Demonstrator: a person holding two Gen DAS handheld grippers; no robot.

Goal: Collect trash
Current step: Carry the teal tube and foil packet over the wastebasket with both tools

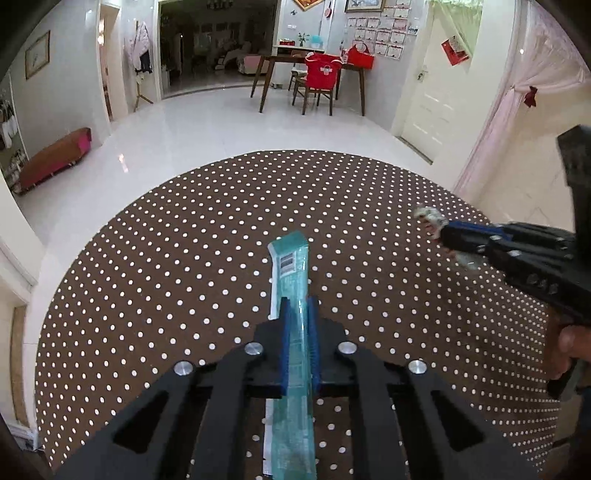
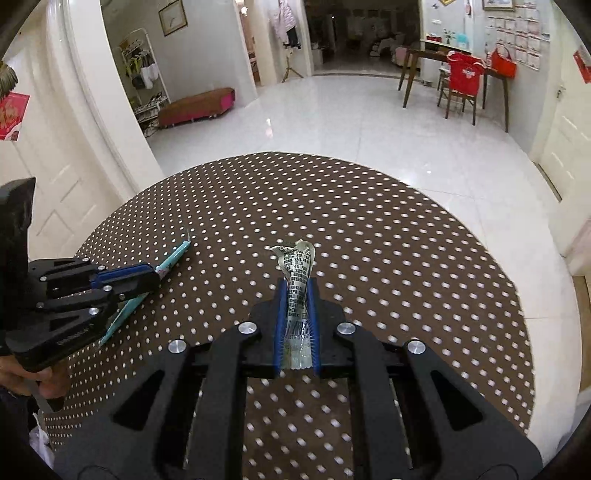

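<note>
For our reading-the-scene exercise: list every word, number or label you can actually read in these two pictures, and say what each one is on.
None can be read for certain.
Teal wrapper: barcode label and small print, too small.
Crumpled wrapper: rows of dark print, blurred.
Left hand-held gripper: raised lettering on its body, unreadable.
Red shirt on the chair: white emblem, too small.
Wall papers: too small.

matt dotted cloth covers the tabletop (image 1: pixel 184 240); teal wrapper (image 1: pixel 290 266) is glossy plastic film, printed wrapper (image 2: pixel 297 266) crinkled shiny film; white floor (image 1: pixel 221 122) glossy tile.
</note>
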